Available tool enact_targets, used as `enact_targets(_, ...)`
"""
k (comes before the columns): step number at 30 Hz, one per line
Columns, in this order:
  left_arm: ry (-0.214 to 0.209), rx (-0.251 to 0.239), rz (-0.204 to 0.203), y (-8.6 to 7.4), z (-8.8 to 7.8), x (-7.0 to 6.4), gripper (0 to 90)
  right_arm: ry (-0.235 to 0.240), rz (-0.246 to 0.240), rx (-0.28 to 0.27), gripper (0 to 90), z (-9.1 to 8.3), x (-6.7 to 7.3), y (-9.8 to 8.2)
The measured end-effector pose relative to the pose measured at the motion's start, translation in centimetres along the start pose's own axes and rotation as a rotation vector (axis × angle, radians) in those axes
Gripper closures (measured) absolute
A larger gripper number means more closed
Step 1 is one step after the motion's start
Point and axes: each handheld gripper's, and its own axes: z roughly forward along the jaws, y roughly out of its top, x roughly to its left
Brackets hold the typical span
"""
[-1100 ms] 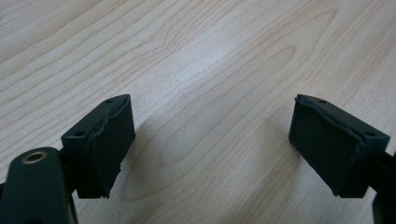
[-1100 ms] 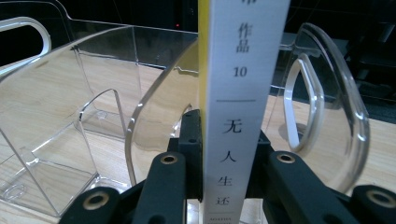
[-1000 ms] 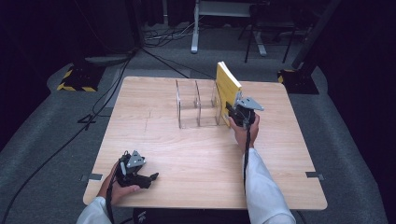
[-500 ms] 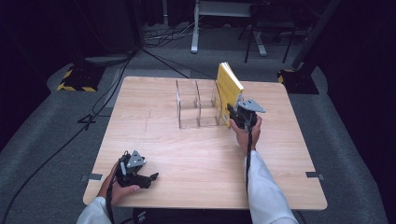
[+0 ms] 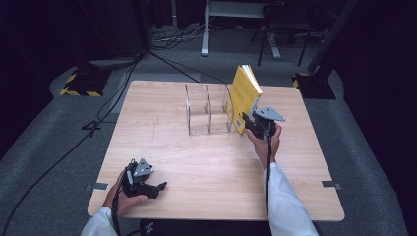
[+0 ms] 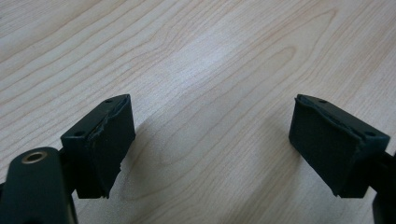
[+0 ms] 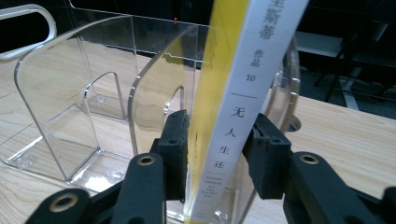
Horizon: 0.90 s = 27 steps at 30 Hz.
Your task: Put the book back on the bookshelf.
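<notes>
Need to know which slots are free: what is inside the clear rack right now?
The clear rack has the yellow book upright at its right end; the other slots look empty. The book hides the rack's right wall and whatever is behind it.

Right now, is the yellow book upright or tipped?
Tipped: the yellow book stands on its lower edge, top leaning away from the clear rack, between the right claw's just-opening jaws.

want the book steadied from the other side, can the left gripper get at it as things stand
Probably not without a long move. The left gripper rests open at the table's near left corner, while the yellow book leans at the clear rack's far right end. Bare table lies between; the rack flanks the book's left.
</notes>
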Motion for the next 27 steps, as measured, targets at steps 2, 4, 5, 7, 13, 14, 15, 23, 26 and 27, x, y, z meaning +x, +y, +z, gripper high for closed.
enact_targets(2,-0.001,0.000,0.000,0.0,0.0,0.0,14.9,-0.003,0.006,0.004,61.4,-0.1,-0.1,0.0)
enact_targets(4,-0.001,0.000,0.000,0.0,0.0,0.0,14.9,0.005,0.012,0.004,61.5,-0.3,-0.3,-0.1)
enact_targets(5,-0.001,0.000,0.000,0.0,0.0,0.0,14.9,0.002,0.008,0.007,61.3,-0.4,-0.3,-0.1)
enact_targets(7,-0.001,0.000,0.000,0.0,0.0,0.0,14.9,0.001,0.005,0.010,60.0,-0.6,-0.2,0.0)
enact_targets(13,0.000,0.000,0.000,0.0,0.0,0.0,14.9,-0.010,-0.022,0.019,55.5,-1.5,-0.3,0.1)
enact_targets(14,-0.001,0.000,0.000,0.0,0.0,0.0,14.9,-0.012,-0.022,0.024,55.0,-1.6,-0.4,0.1)
enact_targets(15,0.000,0.000,0.000,0.0,0.0,0.0,14.9,-0.004,-0.022,0.025,55.1,-1.7,-0.5,0.0)
enact_targets(23,-0.001,0.000,0.000,0.0,0.0,0.0,14.8,0.052,-0.055,0.046,49.0,-2.9,-0.7,0.2)
enact_targets(26,-0.001,0.000,0.000,0.0,0.0,0.0,14.8,0.076,-0.078,0.067,45.3,-3.2,-0.6,0.3)
enact_targets(27,0.000,0.000,0.000,0.0,0.0,0.0,14.9,0.086,-0.085,0.069,44.5,-3.4,-0.6,0.3)
